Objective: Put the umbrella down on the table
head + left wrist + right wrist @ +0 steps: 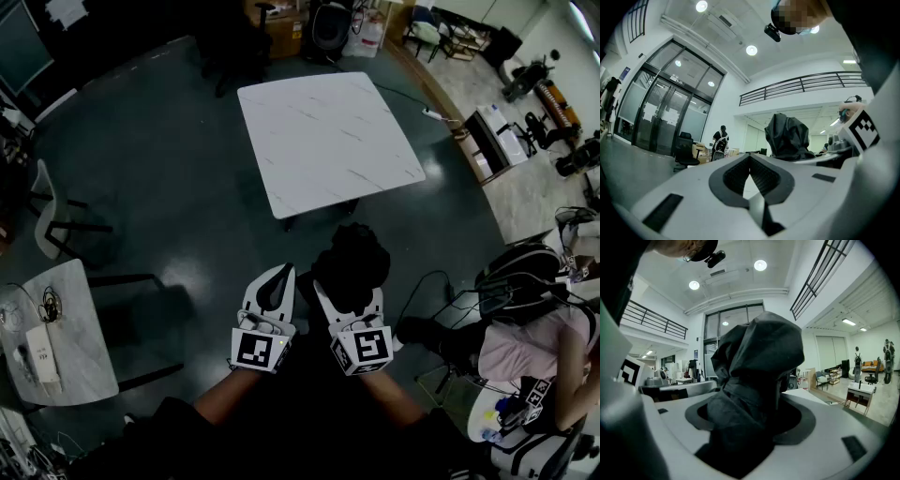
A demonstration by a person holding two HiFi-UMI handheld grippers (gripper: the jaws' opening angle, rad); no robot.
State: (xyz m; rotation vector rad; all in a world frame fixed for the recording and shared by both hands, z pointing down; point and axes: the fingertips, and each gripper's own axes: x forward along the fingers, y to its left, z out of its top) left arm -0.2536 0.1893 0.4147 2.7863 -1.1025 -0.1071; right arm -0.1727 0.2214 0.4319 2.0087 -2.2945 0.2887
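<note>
Right gripper (pixel 349 289) holds umbrella (pixel 352 264) over floor (pixel 169 187), before white table (pixel 328 141).

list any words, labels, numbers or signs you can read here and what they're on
No text can be read in any view.
The marker cubes: black-and-white square patterns only, no letters.
The sheets on the glass doors: too blurred to read.
The blue sign beside those doors: too small to read.
The umbrella: no print visible.
</note>
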